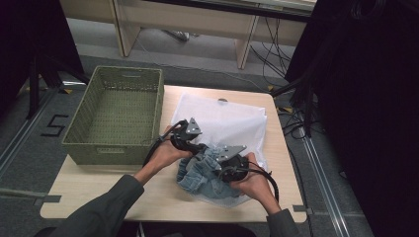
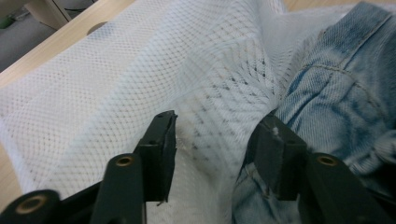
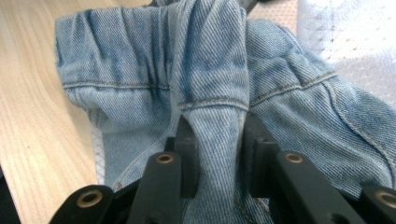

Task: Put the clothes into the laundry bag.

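Observation:
A light-blue denim garment (image 1: 196, 180) lies bunched at the near middle of the table, partly on a white mesh bag (image 1: 222, 121). My right gripper (image 3: 218, 123) is shut on a raised fold of the denim (image 3: 140, 60); in the high view it (image 1: 217, 168) sits over the garment's right side. My left gripper (image 2: 219, 121) stands open, with the mesh (image 2: 140, 70) draped loosely between its jaws and the denim (image 2: 345, 84) lying against the right jaw. In the high view the left gripper (image 1: 197, 147) is at the garment's far left edge.
An empty green woven basket (image 1: 81, 111) stands on the table's left half, close to my left hand. The wooden table (image 1: 99, 192) shows bare at the near left. Black curtains and cables border the right side.

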Available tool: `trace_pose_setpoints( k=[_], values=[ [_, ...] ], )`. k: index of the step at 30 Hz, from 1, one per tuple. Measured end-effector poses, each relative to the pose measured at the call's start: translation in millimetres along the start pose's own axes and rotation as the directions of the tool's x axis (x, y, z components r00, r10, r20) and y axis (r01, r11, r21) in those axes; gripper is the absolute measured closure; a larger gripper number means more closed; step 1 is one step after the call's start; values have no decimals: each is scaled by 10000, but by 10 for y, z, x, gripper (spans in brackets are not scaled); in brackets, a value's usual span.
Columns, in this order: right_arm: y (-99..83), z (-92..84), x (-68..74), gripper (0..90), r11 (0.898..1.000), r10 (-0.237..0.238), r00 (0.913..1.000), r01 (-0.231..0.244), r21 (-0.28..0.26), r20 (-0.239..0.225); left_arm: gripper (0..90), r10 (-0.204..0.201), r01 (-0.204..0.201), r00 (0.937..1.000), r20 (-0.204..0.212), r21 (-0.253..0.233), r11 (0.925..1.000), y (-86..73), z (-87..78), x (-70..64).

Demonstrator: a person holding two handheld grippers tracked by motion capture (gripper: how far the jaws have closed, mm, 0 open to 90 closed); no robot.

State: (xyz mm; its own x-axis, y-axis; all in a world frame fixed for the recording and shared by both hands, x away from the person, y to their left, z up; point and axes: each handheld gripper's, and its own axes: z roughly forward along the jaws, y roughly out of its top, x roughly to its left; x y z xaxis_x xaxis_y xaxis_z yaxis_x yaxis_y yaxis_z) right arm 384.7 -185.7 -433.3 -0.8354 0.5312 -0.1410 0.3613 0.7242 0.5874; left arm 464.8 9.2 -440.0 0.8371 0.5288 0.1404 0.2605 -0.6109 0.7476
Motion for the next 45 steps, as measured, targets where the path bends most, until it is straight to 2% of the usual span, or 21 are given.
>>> trace_pose_setpoints(
  k=[3, 5, 6, 9, 12, 14, 16, 18, 21, 23, 24, 25, 27, 30, 34, 37, 39, 40, 41, 43, 45],
  values=[
    [0, -8, 0, 723, 10000, 47, 10000, -48, -54, -52, 476, 133, -130, 9998, -128, 278, 9995, -1, 84, 3],
    [-1, -7, -3, 723, 10000, 81, 9999, -81, -44, -86, 586, 19, -18, 10000, -69, 174, 9998, -9, 108, 42],
    [0, -3, 1, 723, 9999, 111, 9999, -111, -49, -105, 696, -305, 305, 9995, -4, -16, 9995, -13, 101, 64],
    [5, -3, 6, 726, 10000, 57, 9998, -57, -25, -216, 843, -1075, 1088, 9940, 210, -703, 9916, 0, 7, 132],
    [21, 17, 48, 751, 9999, 51, 9981, -58, -110, -617, 874, -1558, 1650, 9839, 873, -1106, 9801, 15, -100, 144],
    [40, 70, 46, 775, 9989, -350, 9983, 335, -315, -469, 877, -1480, 1620, 9809, 1264, -1086, 9808, 11, -150, 109],
    [64, 86, 17, 799, 9990, 50, 10000, -51, -440, -28, 878, -1185, 1317, 9844, 1303, -975, 9865, -18, -197, 80],
    [84, 57, -90, 812, 9925, 827, 9956, -784, -937, 436, 879, -1322, 1470, 9808, 1434, -982, 9843, -61, -242, 93],
    [63, -28, -330, 816, 9744, 1861, 9758, -1683, -1494, 1146, 880, -1309, 1529, 9779, 1633, -1303, 9796, -87, -291, 119],
    [26, -57, -426, 817, 9579, 2582, 9585, -2376, -1611, 1212, 880, -1229, 1502, 9772, 1730, -1547, 9765, -67, -306, 131],
    [11, -52, -455, 816, 9564, 2678, 9569, -2498, -1512, 1128, 879, -1302, 1575, 9763, 1727, -1548, 9753, -46, -300, 142],
    [5, -22, -457, 812, 9554, 2741, 9580, -2612, -1381, 841, 879, -1402, 1697, 9741, 1774, -1637, 9718, -28, -282, 151],
    [19, 69, -384, 811, 9690, 2171, 9755, -2109, -1290, 358, 878, -1603, 1941, 9664, 2009, -1616, 9676, -6, -248, 141],
    [96, 159, -254, 813, 9842, 1499, 9871, -1435, -1041, 567, 878, -1361, 1681, 9700, 2012, -1516, 9740, -6, -251, 80],
    [162, 153, -412, 819, 9653, 2437, 9659, -2328, -1186, 870, 878, -1451, 1783, 9692, 1991, -1607, 9708, -16, -305, 128],
    [85, 393, -529, 814, 9539, 2957, 9451, -2845, -956, 1390, 877, -1396, 1685, 9711, 1936, -1422, 9754, -62, -300, 129],
    [16, 537, -506, 788, 9539, 2993, 9446, -2932, -636, 1348, 877, -1431, 1708, 9705, 1941, -1343, 9761, -99, -294, 148],
    [14, 538, -489, 763, 9482, 3170, 9389, -3107, -664, 1343, 877, -1657, 1961, 9656, 2004, -1427, 9701, -111, -295, 168],
    [26, 495, -521, 715, 9510, 3076, 9413, -2993, -775, 1393, 876, -1781, 2108, 9628, 2033, -1526, 9655, -116, -297, 189],
    [54, 404, -533, 652, 9357, 3507, 9264, -3405, -922, 1371, 874, -1935, 2260, 9598, 2033, -1510, 9624, -118, -315, 215],
    [59, 321, -529, 564, 9352, 3491, 9280, -3363, -1106, 1303, 873, -1980, 2296, 9600, 1981, -1516, 9614, -116, -326, 226]
  ],
)
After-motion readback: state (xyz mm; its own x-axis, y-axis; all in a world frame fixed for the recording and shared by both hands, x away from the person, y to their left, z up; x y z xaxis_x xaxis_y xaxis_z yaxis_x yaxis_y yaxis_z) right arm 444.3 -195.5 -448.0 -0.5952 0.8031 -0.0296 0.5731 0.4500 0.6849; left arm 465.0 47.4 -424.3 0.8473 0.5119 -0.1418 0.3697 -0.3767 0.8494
